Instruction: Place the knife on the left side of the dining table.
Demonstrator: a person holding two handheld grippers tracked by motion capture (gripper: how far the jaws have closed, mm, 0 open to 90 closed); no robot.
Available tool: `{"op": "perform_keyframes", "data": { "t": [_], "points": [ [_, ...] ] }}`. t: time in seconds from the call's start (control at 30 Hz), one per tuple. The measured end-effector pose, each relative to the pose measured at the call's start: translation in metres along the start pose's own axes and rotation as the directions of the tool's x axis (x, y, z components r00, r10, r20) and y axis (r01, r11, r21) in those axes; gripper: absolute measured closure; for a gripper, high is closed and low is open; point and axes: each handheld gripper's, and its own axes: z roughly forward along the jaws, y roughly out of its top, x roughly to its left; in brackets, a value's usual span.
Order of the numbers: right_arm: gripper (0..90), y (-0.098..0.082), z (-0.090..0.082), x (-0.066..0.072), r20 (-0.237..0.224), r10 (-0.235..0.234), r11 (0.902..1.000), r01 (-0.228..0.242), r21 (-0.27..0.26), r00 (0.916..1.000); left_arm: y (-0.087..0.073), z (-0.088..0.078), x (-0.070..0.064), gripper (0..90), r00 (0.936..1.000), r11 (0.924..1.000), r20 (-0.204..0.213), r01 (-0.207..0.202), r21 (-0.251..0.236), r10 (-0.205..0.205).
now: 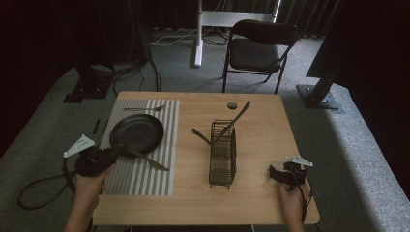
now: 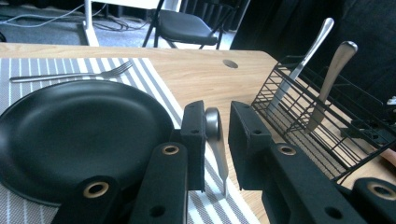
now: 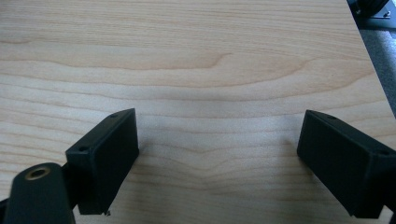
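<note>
In the high view the knife [image 1: 150, 162] lies flat on the striped mat [image 1: 145, 181], at about 4 o'clock from the black plate [image 1: 137, 131], blade toward 4 o'clock and handle back toward the left gripper [image 1: 116, 152], which sits at the plate's 8 o'clock. A fork [image 1: 145, 108] lies at the plate's 12 o'clock, and a wire rack [image 1: 223, 159] with two utensils stands at mid-table. The right gripper [image 1: 274, 171] rests at the table's [image 1: 261, 145] 5 o'clock corner. From up here the left tongs' state is too small and dark to read. In the left gripper view the knife handle [image 2: 215, 135] stands between the left gripper's [image 2: 218, 126] jaws, close against one pad with a clear gap to the other, so the tongs are released around it, not clenched. The knife looks like slim, stiff steel, light but smooth and likely slippery; the rounded handle end is the best place to take hold, across its flat sides. Its blade is cut off behind the jaws, and the rack's near end runs out of frame. In the right gripper view the right gripper [image 3: 217, 140] is spread wide over bare wood, grasping nothing; its far jaw is partly cut off.
</note>
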Motion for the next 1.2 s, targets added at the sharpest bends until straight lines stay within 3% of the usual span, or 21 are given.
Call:
{"op": "perform_keyframes", "data": {
  "t": [0.3, 0.33, 0.43, 0.73, 1.03, 1.2],
  "points": [
    [11.6, 0.000, 0.000, 0.000, 0.000, 0.000, 1.0000, 0.000, 0.000, 1.0000, -0.006, -0.004, 0.011, 76.7, 0.9989, 0.9991, -0.034, 0.033, 0.027, -0.032],
    [11.6, 0.000, 0.000, 0.000, 0.000, 0.001, 1.0000, -0.001, 0.001, 1.0000, -0.010, -0.008, 0.021, 76.7, 0.9962, 0.9953, -0.042, 0.078, 0.057, -0.076],
    [11.6, 0.000, 0.000, 0.000, 0.000, 0.001, 1.0000, -0.001, 0.001, 1.0000, -0.015, -0.010, 0.029, 76.2, 0.9934, 0.9913, -0.048, 0.108, 0.076, -0.104],
    [11.7, 0.000, 0.000, 0.000, 0.000, 0.002, 1.0000, -0.002, 0.001, 1.0000, -0.025, -0.011, 0.045, 74.0, 0.9870, 0.9831, -0.084, 0.146, 0.111, -0.137],
    [11.6, 0.000, 0.000, 0.000, 0.000, 0.002, 1.0000, -0.002, 0.001, 1.0000, -0.037, -0.007, 0.059, 69.5, 0.9754, 0.9718, -0.133, 0.193, 0.135, -0.176],
    [11.7, 0.000, 0.000, 0.000, 0.000, 0.002, 1.0000, -0.002, 0.001, 1.0000, -0.047, -0.004, 0.070, 67.5, 0.9647, 0.9590, -0.159, 0.235, 0.159, -0.210]
  ]
}}
